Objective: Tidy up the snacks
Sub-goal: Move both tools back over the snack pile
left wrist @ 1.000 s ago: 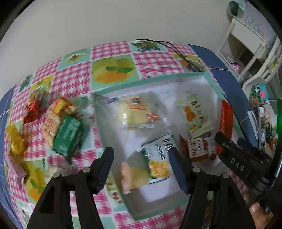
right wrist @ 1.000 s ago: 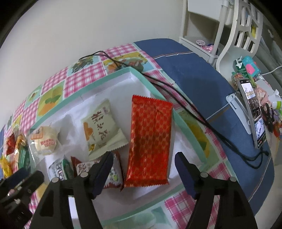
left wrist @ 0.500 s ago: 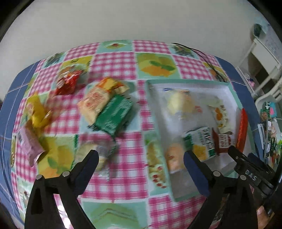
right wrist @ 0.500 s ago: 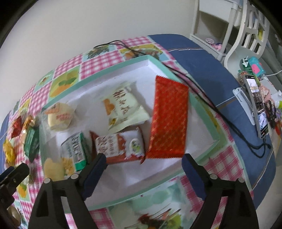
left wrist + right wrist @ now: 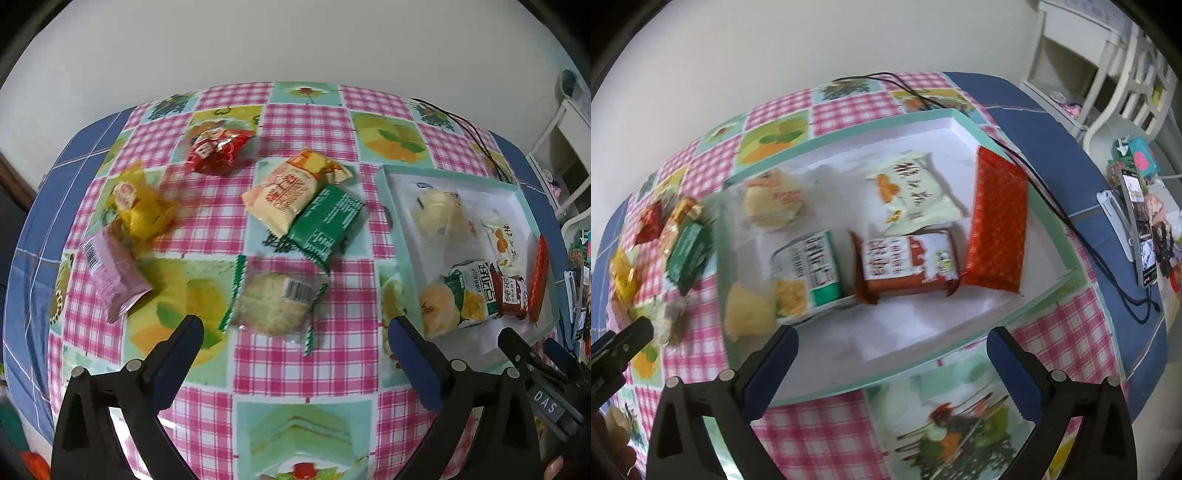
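Purple packet point(image 5: 112, 275) in left view only; both claws point(image 5: 295, 334) point(image 5: 892, 345) opening, empty.

I see a shallow white tray with a mint-green rim point(image 5: 1057, 236) lying flat on the worktop. Inside it lie a long red packet point(image 5: 997, 221) along its right side, a red-and-white packet point(image 5: 908, 263), a green-and-white packet point(image 5: 809, 275), a pale packet with orange print point(image 5: 916, 192) and two clear-wrapped round cakes point(image 5: 774, 201). Left of the tray, loose on the worktop, lie a wrapped round cake point(image 5: 275, 306), a green packet point(image 5: 325, 223) partly under a cream-and-orange one point(image 5: 291, 190), plus red point(image 5: 218, 151), yellow point(image 5: 142, 210) and lilac point(image 5: 112, 271) packets.
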`<state>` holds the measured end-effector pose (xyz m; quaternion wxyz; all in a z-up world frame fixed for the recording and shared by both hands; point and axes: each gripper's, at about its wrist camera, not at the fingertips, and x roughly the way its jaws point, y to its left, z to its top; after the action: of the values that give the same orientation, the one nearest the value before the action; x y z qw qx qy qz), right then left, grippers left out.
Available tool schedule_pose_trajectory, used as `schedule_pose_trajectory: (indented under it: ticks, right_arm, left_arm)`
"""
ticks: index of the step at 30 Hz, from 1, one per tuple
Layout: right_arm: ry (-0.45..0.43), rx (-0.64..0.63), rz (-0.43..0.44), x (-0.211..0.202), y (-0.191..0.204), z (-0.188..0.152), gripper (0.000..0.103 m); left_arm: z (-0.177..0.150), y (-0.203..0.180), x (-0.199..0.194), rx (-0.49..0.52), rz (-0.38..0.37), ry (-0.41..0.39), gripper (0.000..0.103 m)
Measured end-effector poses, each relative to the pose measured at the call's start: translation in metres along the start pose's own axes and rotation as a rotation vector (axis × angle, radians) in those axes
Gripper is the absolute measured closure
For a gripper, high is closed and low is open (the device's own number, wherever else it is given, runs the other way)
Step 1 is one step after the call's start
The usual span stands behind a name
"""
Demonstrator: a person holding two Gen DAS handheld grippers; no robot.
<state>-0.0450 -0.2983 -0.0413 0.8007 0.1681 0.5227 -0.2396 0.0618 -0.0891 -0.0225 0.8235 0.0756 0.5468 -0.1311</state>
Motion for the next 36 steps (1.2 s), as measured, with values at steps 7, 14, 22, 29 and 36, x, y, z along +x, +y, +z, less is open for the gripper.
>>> schedule_pose_trajectory:
  ticks: [7,14,22,29,36]
  right_arm:
    - [-0.022,-0.045,0.034,-0.018,0.028,-0.009,0.000]
    - [-0.039,-0.086,0.050,-0.032,0.058,-0.018,0.000]
    - [-0.046,-0.111,0.106,-0.041,0.102,-0.026,0.000]
    - [-0.045,-0.192,0.141,-0.041,0.147,-0.029,0.000]
    - [-0.042,-0.222,0.168,-0.040,0.176,-0.033,0.000]
  left_arm:
    - [-0.006,0.017,-0.011,-0.012,-0.002,-0.014,0.003]
    - [-0.010,0.044,-0.019,-0.045,0.018,-0.028,0.003]
    - [-0.010,0.080,-0.024,-0.082,0.054,-0.045,0.003]
    - [-0.006,0.113,-0.021,-0.148,0.078,-0.040,0.003]
    - [-0.005,0.133,-0.017,-0.178,0.085,-0.027,0.003]
